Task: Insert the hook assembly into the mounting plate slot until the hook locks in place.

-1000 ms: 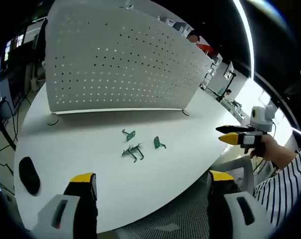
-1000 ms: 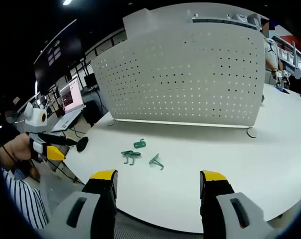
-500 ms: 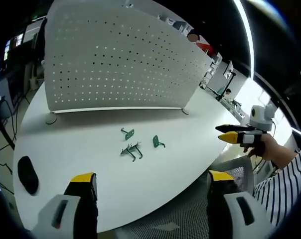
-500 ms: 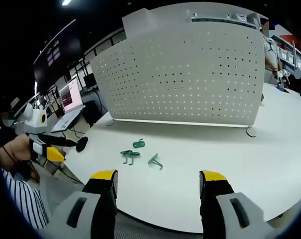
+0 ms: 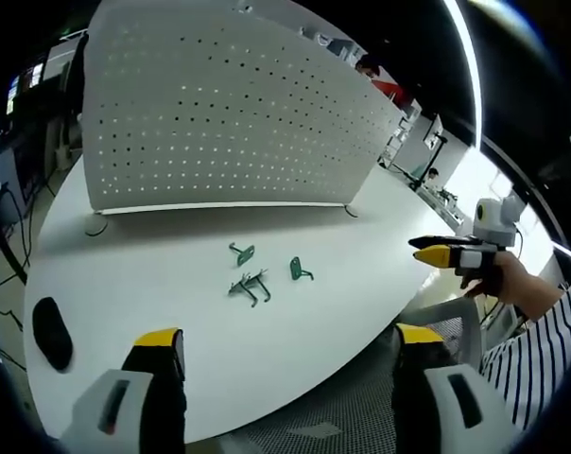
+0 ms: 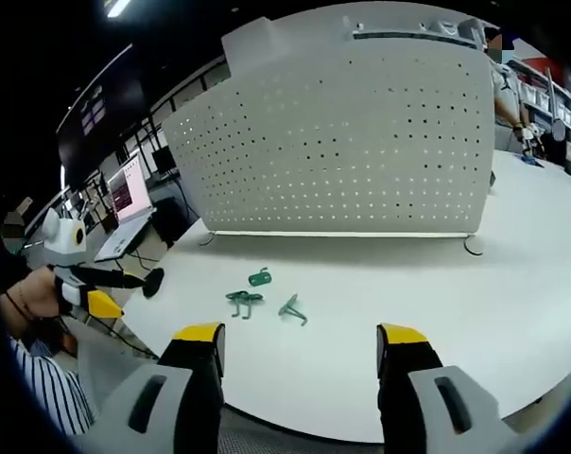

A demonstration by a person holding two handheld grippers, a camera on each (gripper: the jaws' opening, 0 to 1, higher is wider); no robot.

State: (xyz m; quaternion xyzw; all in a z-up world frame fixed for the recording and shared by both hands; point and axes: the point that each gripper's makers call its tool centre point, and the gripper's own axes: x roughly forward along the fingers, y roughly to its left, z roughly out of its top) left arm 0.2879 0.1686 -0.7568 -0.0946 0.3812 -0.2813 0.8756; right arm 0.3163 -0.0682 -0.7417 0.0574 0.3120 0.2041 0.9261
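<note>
I hold my left claw (image 5: 285, 364) low at the near edge of the white desk (image 5: 153, 274), and its two yellow-tipped jaws stand spread wide with nothing between them. My right claw (image 6: 300, 364) is the same, spread wide over the desk edge and holding nothing.

In the left gripper view the green hooks lie in a small group on the desk, well in front of my jaws. One hook (image 5: 244, 253) lies nearest to the board, a tangled pair of hooks (image 5: 250, 286) lies a little closer to me, and another hook (image 5: 300, 270) is to the right of them, apart. None of them touches a claw.

Behind the hooks stands the white pegboard (image 5: 219, 113) (the mounting plate with many small holes), upright on small feet on the desk. No hook hangs on its visible face.

On the left part of the desk lies a black computer mouse (image 5: 52, 331). At the right side of this view I see my other claw held in my hand (image 5: 508, 284), beside a striped sleeve (image 5: 541, 350).
</note>
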